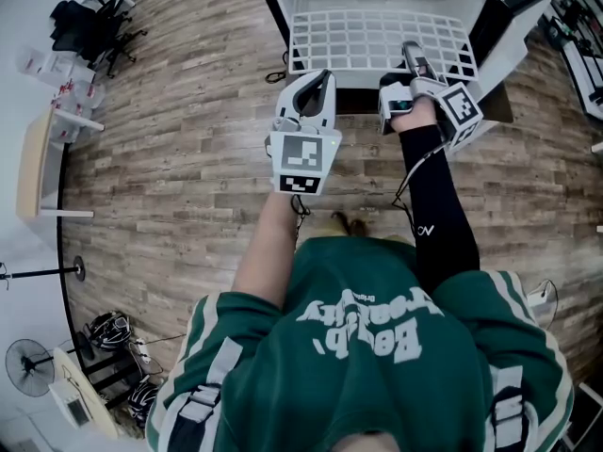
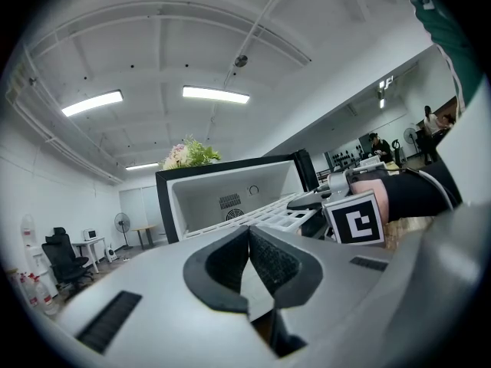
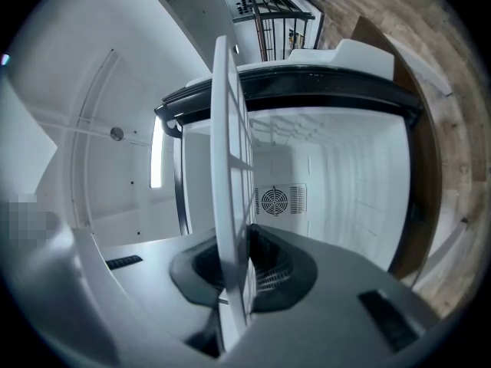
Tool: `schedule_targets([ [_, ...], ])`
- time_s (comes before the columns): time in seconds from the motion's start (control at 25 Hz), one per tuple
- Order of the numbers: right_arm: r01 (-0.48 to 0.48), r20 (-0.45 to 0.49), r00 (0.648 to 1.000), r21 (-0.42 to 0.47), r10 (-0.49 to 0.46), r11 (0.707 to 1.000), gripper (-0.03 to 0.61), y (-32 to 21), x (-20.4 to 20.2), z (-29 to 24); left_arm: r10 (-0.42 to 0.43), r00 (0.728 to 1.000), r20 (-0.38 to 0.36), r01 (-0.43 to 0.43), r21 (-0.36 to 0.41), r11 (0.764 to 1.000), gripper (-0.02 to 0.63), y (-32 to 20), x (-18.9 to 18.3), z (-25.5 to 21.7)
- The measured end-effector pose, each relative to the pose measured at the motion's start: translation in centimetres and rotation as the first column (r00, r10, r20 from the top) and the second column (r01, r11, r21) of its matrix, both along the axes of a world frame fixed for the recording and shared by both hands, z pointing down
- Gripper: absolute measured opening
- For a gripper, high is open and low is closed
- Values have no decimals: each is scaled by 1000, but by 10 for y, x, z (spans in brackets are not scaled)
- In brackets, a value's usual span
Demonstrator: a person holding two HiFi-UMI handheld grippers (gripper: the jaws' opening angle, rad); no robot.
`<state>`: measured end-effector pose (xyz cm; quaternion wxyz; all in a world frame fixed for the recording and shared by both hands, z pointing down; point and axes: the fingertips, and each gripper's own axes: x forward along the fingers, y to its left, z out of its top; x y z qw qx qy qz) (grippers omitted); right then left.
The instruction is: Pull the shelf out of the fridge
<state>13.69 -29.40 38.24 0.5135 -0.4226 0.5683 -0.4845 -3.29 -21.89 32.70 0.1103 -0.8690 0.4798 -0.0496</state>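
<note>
White shelf [image 1: 358,36] edge clamped in right gripper [image 1: 413,56] jaws, arm outstretched; left gripper [image 1: 320,81] jaws together, empty.

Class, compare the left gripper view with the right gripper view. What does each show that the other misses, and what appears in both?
Only the left gripper view: the left gripper, jaws together on nothing; the right gripper seen from outside with its marker cube; flowers above the fridge; an office chair. Only the right gripper view: its own jaws clamped on the shelf edge, seen edge-on. Both: the open fridge's white interior, the wire shelf, and the rear vent.
</note>
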Motion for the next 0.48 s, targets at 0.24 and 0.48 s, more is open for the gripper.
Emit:
schedule_targets([
  [0.24,-23,21,1000,23,22,999,40,12,1,0,8,1000,5,-8,-5,1000,17,3,2,2],
  [0.48,-46,-9,999,33,46,998,40,28,2,-1,9,1000,1,-9,-12,1000,17,4,-4,1],
])
